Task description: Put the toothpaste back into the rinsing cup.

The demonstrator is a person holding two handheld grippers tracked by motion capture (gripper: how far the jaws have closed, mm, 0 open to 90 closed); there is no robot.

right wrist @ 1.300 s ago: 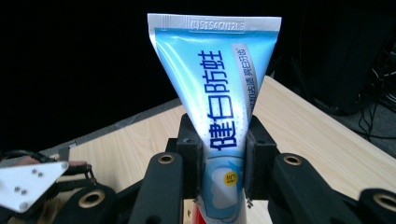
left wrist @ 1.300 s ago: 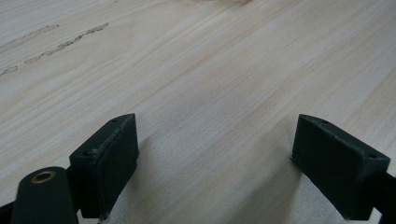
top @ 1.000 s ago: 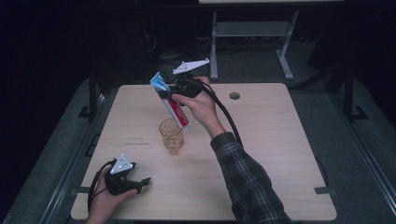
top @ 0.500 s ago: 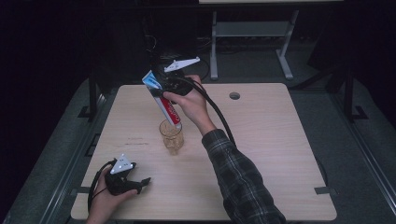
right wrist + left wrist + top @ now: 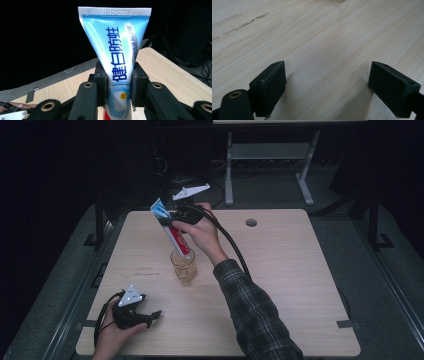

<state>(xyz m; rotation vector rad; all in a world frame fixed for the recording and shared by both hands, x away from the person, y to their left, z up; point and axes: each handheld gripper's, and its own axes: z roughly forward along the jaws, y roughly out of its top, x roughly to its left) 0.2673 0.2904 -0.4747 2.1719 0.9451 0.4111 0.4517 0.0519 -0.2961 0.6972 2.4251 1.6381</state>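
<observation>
Toothpaste tube [image 5: 172, 230] hung tilted over far-left part of table [image 5: 300, 285], crimped blue end [image 5: 115, 32] up, lower red end dipped at mouth of amber glass cup [image 5: 183, 266]. Right gripper [image 5: 176, 215] clamped tube mid-body, pads pressed on both sides. Cup stood upright near table centre. Left gripper [image 5: 150, 316] rested on table at near-left corner, well apart from cup, jaws spread wide, nothing between.
</observation>
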